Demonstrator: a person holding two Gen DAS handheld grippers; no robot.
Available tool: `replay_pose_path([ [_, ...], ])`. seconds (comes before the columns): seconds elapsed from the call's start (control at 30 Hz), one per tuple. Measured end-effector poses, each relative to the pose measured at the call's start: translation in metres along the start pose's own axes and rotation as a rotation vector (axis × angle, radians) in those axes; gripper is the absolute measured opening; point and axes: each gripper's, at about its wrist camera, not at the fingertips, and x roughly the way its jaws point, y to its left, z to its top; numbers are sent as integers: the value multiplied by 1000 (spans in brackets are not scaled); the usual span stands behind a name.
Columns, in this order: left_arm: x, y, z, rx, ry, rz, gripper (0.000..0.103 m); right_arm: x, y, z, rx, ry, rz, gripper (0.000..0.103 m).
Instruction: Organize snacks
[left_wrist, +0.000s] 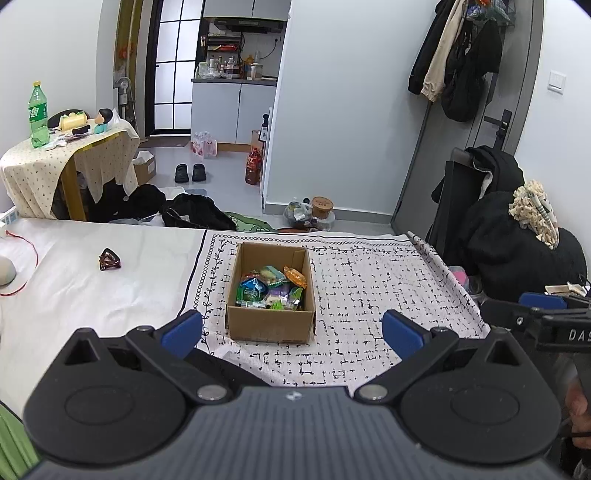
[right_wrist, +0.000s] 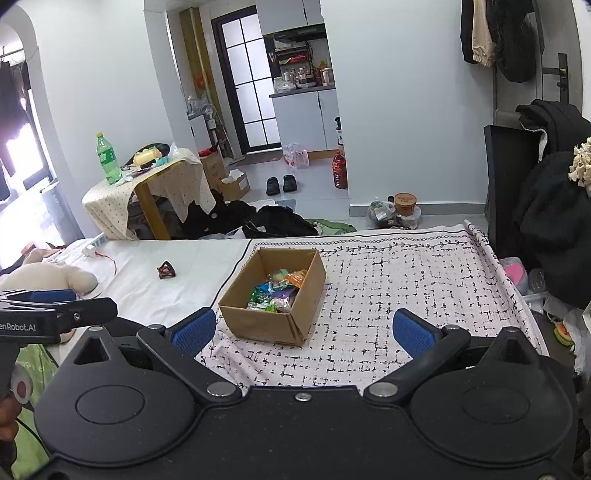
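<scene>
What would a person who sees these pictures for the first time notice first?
The eye goes first to the open cardboard box in the middle of the patterned cloth, with bright snack packets heaped inside it. Next come the two open tongs near the camera, left tongs and right tongs, both holding nothing. A green bottle stands on the side table at the far left.
</scene>
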Motion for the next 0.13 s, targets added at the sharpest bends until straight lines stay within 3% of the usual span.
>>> replay_pose_path([
  [0.13,2,-1,-2,6,7,-1,103,5,0,-1,4,11,-12,103],
])
